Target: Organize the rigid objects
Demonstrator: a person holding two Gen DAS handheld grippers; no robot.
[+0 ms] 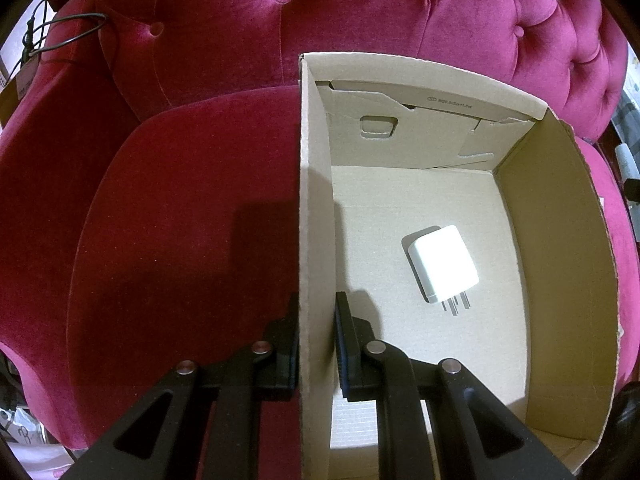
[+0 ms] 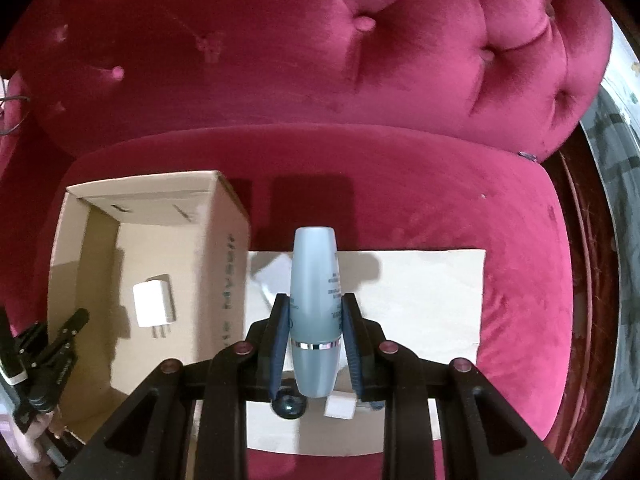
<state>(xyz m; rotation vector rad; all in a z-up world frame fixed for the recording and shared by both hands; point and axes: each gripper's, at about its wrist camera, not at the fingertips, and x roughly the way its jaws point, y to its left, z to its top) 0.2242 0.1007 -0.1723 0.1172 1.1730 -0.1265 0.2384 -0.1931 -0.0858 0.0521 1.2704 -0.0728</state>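
An open cardboard box (image 1: 318, 200) stands on a red velvet seat, with a white plug-in charger (image 1: 442, 266) lying flat on its floor. My left gripper (image 1: 318, 314) is shut on the box's left wall, one finger outside and one inside. In the right wrist view, my right gripper (image 2: 315, 300) is shut on a pale blue bottle (image 2: 314, 264) with a silver band. It holds the bottle in the air, cap end toward the camera, above a flat cardboard sheet (image 2: 420, 300). The box (image 2: 226, 240) and charger (image 2: 152, 304) lie to its left.
A dark round object (image 2: 289, 406), a small white block (image 2: 340, 407) and a white piece (image 2: 274, 272) lie on the sheet under the bottle. The tufted chair back (image 2: 360, 60) rises behind. A dark cable (image 1: 64, 36) hangs over the left armrest.
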